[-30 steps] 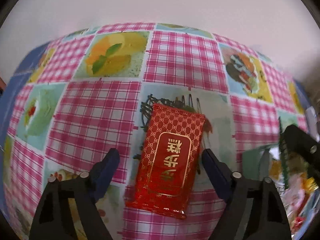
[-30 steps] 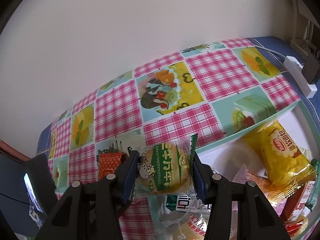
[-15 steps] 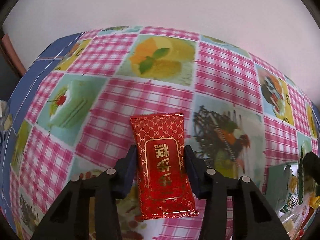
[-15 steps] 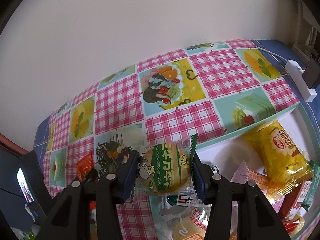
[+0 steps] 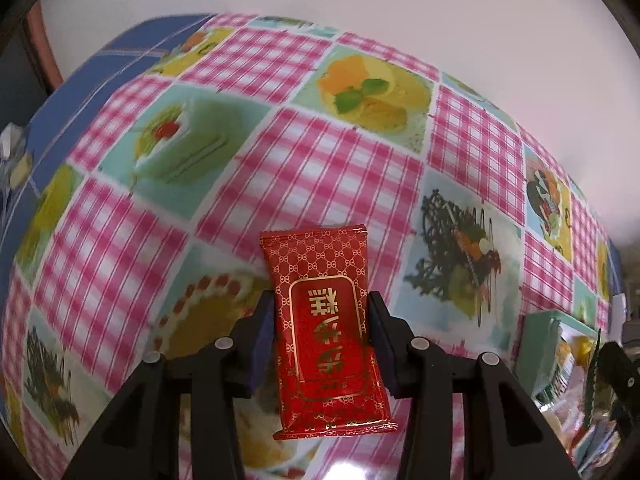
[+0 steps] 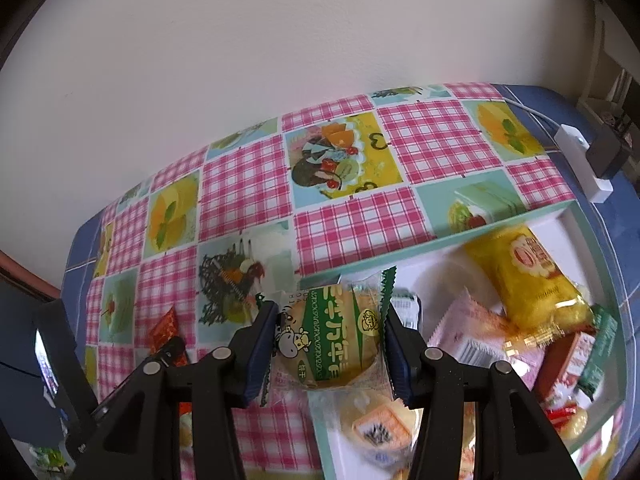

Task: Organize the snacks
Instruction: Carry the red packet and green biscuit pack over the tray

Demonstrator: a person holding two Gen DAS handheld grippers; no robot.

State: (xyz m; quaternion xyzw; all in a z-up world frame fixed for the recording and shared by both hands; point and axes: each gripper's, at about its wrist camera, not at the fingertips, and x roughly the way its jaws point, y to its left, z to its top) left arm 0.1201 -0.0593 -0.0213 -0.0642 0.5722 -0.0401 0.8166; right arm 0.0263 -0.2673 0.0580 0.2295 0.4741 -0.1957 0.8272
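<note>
We see a tray (image 6: 592, 240) of mixed snacks at 3 o'clock on the checked tablecloth (image 5: 320, 184). Left gripper (image 5: 322, 320) jaws have just been closing, now clamping the red packet (image 5: 326, 328). Right gripper (image 6: 330, 340) pinches the green-labelled cake (image 6: 332, 340), centred between its jaws.

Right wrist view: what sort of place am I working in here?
Most likely a home table set against a plain wall: a dessert-print oilcloth covers it, a tray of wrapped snacks sits on it, and a power strip lies at the edge.
</note>
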